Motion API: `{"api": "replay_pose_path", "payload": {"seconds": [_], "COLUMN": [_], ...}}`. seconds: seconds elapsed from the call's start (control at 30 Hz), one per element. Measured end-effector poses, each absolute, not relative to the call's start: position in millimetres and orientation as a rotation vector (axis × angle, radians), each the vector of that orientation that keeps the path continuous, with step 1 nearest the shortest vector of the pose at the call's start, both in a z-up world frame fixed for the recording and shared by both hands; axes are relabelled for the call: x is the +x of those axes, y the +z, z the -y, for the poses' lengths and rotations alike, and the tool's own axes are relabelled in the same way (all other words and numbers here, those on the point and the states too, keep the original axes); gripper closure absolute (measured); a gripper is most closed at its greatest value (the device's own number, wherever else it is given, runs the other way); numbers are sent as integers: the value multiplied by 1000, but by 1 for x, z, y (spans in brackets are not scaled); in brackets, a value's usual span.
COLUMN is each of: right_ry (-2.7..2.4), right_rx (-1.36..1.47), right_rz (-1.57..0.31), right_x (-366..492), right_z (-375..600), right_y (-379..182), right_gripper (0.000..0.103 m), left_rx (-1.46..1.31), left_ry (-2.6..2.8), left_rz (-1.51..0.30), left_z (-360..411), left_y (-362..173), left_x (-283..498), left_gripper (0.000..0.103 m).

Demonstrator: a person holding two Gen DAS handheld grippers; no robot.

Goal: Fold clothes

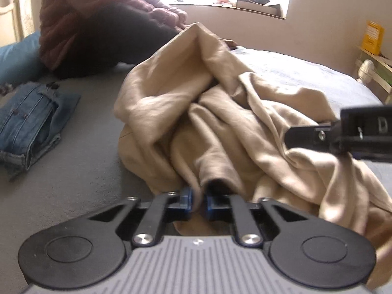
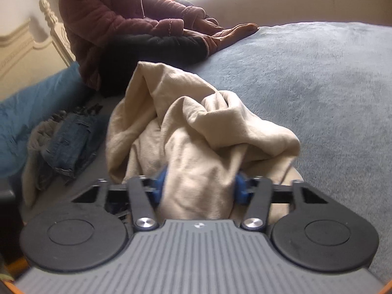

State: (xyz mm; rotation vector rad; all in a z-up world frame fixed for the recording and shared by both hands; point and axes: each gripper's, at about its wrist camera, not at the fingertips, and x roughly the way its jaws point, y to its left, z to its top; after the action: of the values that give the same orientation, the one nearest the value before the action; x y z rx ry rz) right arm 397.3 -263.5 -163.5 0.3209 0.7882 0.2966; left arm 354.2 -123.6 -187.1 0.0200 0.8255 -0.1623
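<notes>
Left gripper pinches the beige garment hem, lower centre; right gripper clamps a thick bunch. Lift together, shake flat.

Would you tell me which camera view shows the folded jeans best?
The left wrist view: the folded jeans lie in plain sight on the bed, seams and belt loops visible. In the right wrist view they look smaller, darker and blurrier.
</notes>
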Motion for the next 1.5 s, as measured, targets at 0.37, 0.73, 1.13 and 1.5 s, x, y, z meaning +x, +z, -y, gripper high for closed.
{"api": "replay_pose_path", "payload": {"seconds": [0.37,0.73,1.13,1.5], "right_ry": [354,422,374,332], "right_rx": [435,527,540,240], "right_rz": [-739,-771,-940,-925], "right_x": [306,116,-45,-80], "right_z": [291,322,360,383], "right_y": [-125,-106,-104,-31], "right_gripper": [87,88,89,90], "left_rx": [37,51,-20,-132], "left_ry": [-378,-623,-824,-1042], "left_rz": [-757,-875,-1024,-945], "left_z": [125,123,118,166], "left_y": [-134,-108,-111,-85], "left_x": [256,84,-31,-69], "left_gripper": [94,94,94,91]}}
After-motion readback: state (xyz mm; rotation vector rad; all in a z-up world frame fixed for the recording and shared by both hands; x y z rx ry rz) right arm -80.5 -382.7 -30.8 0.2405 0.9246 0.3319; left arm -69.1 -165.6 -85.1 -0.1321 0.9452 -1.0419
